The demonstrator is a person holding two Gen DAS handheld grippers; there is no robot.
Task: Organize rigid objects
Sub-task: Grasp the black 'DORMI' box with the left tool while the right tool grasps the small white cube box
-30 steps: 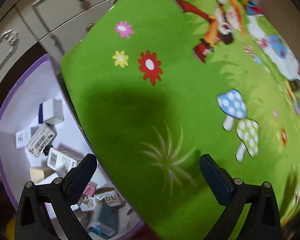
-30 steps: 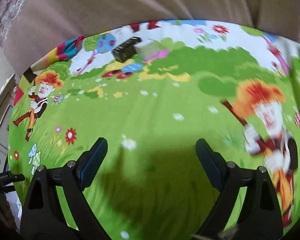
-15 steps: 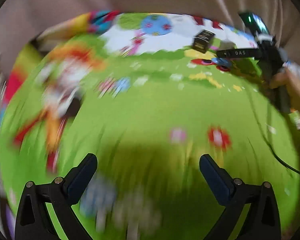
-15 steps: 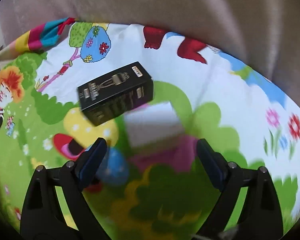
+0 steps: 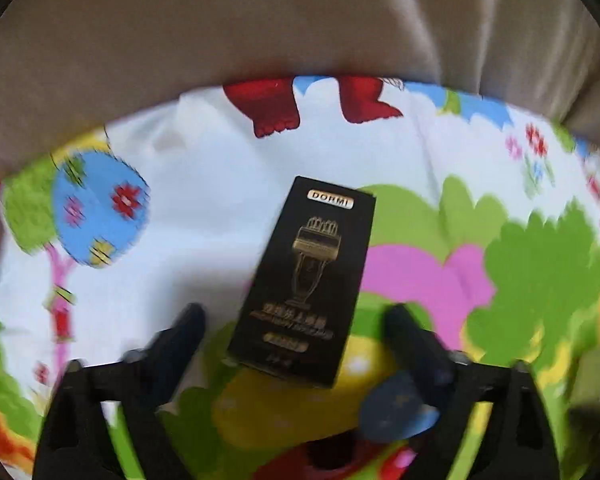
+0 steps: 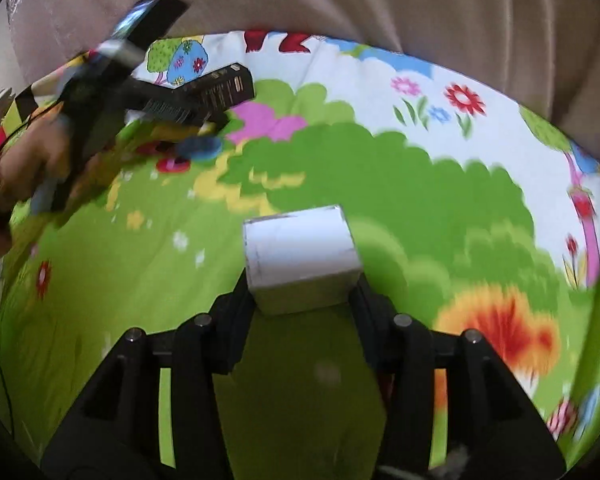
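A black box with gold print lies on the colourful cartoon cloth. My left gripper is open, one finger on each side of the box's near end, apart from it. The black box also shows in the right wrist view at the far left, with the left gripper around it. My right gripper is shut on a small white box and holds it over the green part of the cloth.
A beige curtain hangs behind the far edge of the cloth. The person's hand holds the left gripper at the left of the right wrist view.
My left gripper swung from the storage box of packages to the black box. My right gripper closed on the white box beside the black box and drew it back over the green.
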